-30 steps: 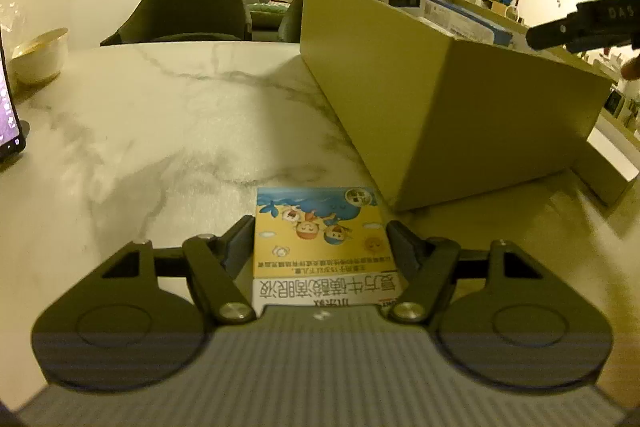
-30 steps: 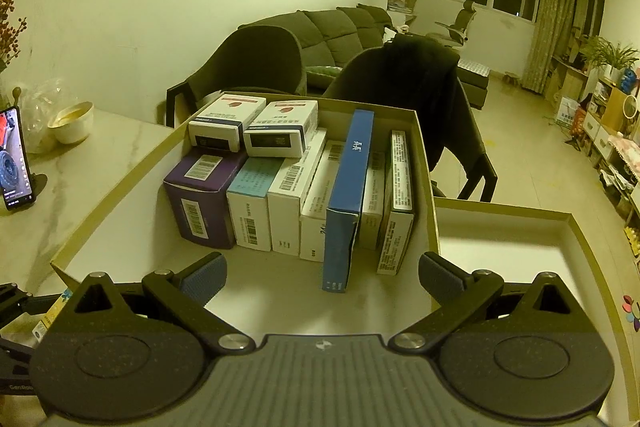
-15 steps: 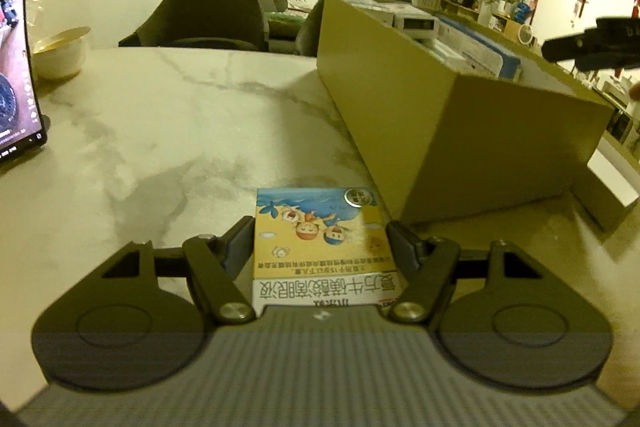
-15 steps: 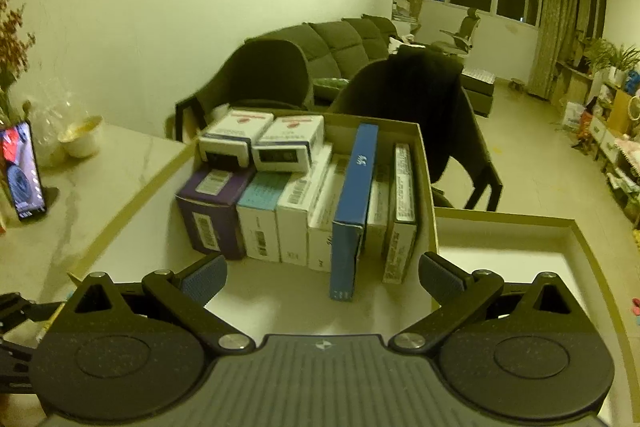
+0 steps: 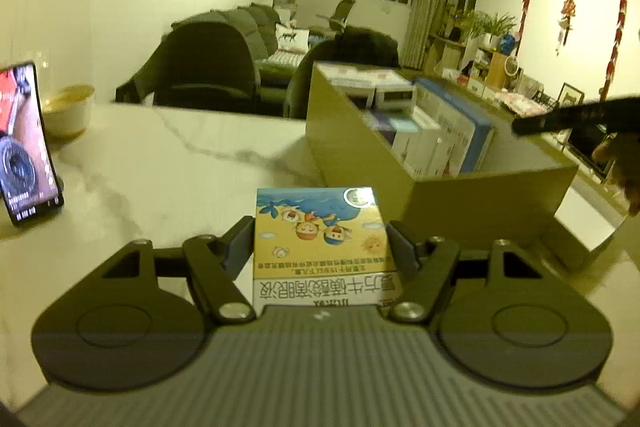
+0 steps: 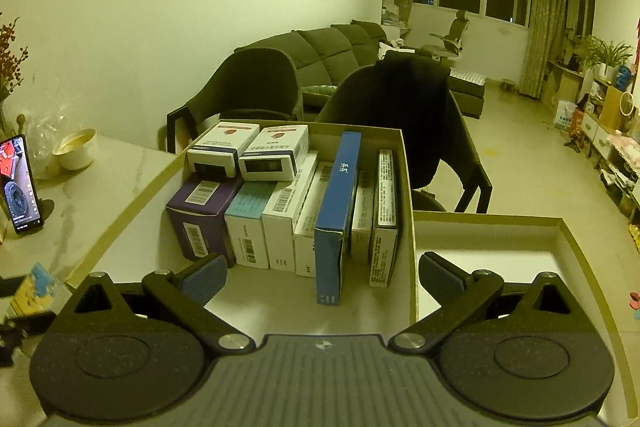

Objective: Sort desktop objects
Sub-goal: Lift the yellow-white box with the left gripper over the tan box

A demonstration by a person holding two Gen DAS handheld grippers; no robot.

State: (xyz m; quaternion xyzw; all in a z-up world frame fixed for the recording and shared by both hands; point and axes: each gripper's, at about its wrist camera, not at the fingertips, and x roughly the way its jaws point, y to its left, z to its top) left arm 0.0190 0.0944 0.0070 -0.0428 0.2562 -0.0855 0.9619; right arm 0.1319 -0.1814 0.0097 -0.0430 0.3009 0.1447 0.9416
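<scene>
Left wrist view: we are gripping the cartoon-printed box point(image 5: 320, 239) by its long sides in the left gripper point(image 5: 321, 247), carrying it flat beside the cardboard box point(image 5: 356, 155) to slot among the packs. Our right gripper point(image 6: 320, 277) is hovering wide apart and empty above the cardboard box's bare floor.

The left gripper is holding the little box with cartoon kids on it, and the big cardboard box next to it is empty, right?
Not quite. The left gripper does hold the cartoon box, but the big cardboard box isn't empty. The right wrist view shows a row of small boxes standing inside it.
</scene>
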